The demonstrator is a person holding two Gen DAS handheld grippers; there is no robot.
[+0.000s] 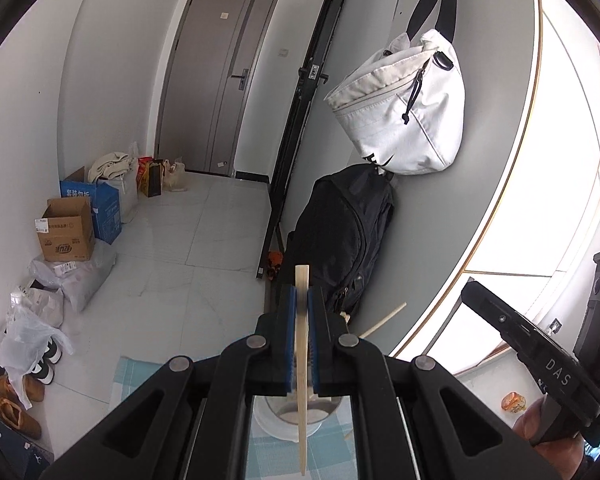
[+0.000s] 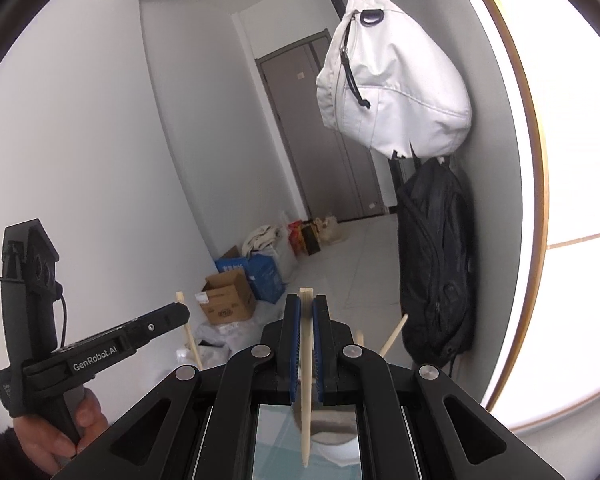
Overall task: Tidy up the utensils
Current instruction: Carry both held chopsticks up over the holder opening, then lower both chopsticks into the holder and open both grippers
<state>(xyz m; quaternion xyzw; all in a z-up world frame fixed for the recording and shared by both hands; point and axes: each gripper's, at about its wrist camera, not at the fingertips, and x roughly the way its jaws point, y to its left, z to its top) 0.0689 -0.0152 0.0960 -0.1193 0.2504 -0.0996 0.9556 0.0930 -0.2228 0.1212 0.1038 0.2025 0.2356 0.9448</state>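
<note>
Grey wall (image 1: 416,8) fills the right of both views, with a grey door (image 1: 216,80) at the far end of the tiled floor (image 1: 204,236). On the wall hangs a white bag (image 1: 404,108), and just below it a black backpack (image 1: 340,240) reaches down towards the floor. Along the opposite wall sit a blue box (image 1: 106,210) and a cardboard box (image 1: 66,232), with plastic bags (image 1: 80,276) and shoes (image 1: 16,412) nearer the camera. Below the tongs lies a pale blue checked cloth (image 1: 140,376), and on it stands a white cup (image 1: 284,424), seen between the gripper arms. The left gripper (image 1: 302,308) is clamped on a wooden chopstick (image 1: 302,360), held upright between its blue pads (image 1: 288,332) — the top end pokes above the pads and the lower end hangs over the cup. The right gripper (image 2: 307,316) likewise pinches a chopstick of its own (image 2: 306,384), upright, its tapered tip pointing down at the cup (image 2: 336,436). Each view catches the other gripper off to the side, with the person's hand (image 2: 60,428) on its handle. More chopsticks (image 2: 394,334) stick up slantwise behind the right gripper's fingers — their lower ends are hidden.
</note>
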